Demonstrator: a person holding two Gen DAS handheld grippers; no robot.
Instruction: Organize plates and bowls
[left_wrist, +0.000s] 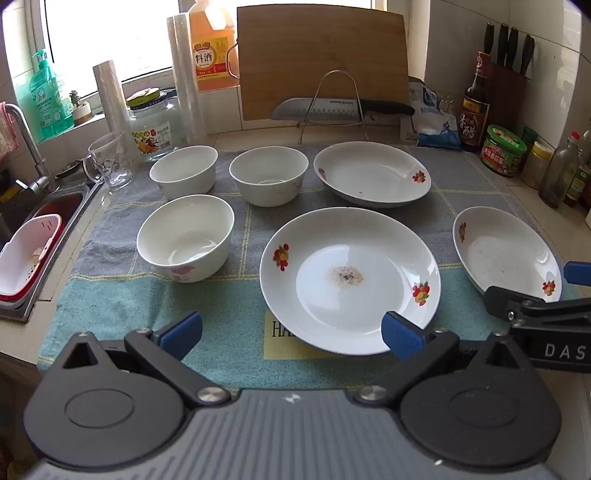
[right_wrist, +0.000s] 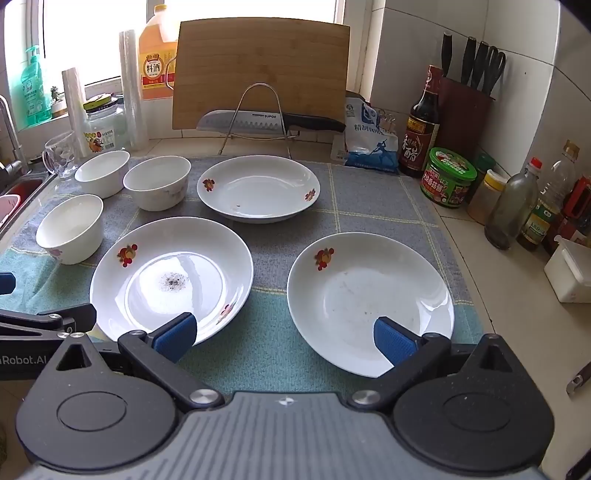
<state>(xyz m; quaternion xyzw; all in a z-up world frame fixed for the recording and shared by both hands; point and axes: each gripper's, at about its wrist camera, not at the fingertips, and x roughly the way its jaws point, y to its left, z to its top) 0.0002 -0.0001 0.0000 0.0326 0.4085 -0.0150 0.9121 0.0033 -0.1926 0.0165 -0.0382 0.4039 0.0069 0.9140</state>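
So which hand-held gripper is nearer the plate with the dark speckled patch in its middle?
Left. The left hand-held gripper hangs open over that plate's near rim; the right hand-held gripper sits beside it, nearer the neighbouring plate.

Left gripper (left_wrist: 291, 334) sits at the bottom of its frame, tilted downward, jaws spread wide and empty. Right gripper (right_wrist: 284, 336) matches it, jaws likewise wide apart.

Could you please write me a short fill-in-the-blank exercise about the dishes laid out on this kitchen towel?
1. The towel holds three plates and ____ bowls.
2. The near-left plate has a dark speckled patch at its ____.
3. The knife rests on a wire rack before the wooden ____.
4. Both the left gripper and the right gripper have their jaws ____.

Missing words: three; centre; cutting board; open
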